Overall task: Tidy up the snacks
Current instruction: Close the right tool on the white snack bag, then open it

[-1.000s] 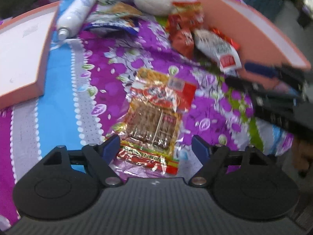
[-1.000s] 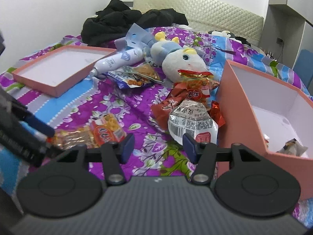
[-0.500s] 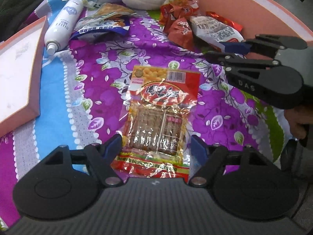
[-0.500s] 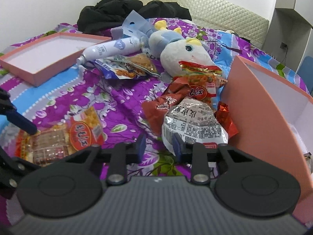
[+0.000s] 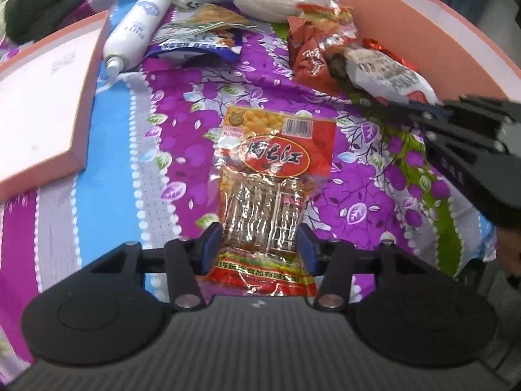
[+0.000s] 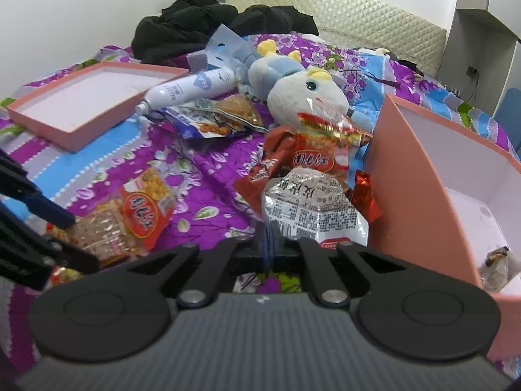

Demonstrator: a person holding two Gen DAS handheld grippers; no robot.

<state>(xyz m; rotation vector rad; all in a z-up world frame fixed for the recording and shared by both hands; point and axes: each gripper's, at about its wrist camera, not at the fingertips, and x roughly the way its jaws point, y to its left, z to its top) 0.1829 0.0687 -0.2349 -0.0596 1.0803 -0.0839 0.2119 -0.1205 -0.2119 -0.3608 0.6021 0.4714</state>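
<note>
- On the bed, lying flat on the purple flower blanket [image 5: 107, 163] and pointing away from the left camera: a red and clear snack packet [image 5: 276, 159].
- Closing in just now on that packet with the left hand-held gripper [image 5: 259, 247], half wide, blue pads [image 5: 211, 247] pressing against its two long sides near the close end.
- Pointing steeply down at the blanket while doing so.
- Just finishing closing the right hand-held gripper [image 6: 268, 244], jaws squeezed tight together.
- Sitting right at the near left corner of a white snack packet [image 6: 312, 205]; cannot tell if pinching its thin edge or only touching it.
- Leaning on a heap of red snack bags [image 6: 312, 150], that white packet, just beside the wall of the tall pink box [image 6: 413, 195].
- Resting down inside the box, one small wrapped snack [image 6: 498, 257].
- Lying behind the red bags, a grey and blue plush toy [image 6: 306, 97].
- Lying to the left of the toy, a white bottle [image 6: 189, 89] on its side, with a blue snack bag [image 6: 211, 123] just in front of it.
- Sitting well apart on the left, open side up, the flat pink lid [image 6: 75, 130].
- Piling up at the far end by the headboard, black clothes [image 6: 195, 26].
</note>
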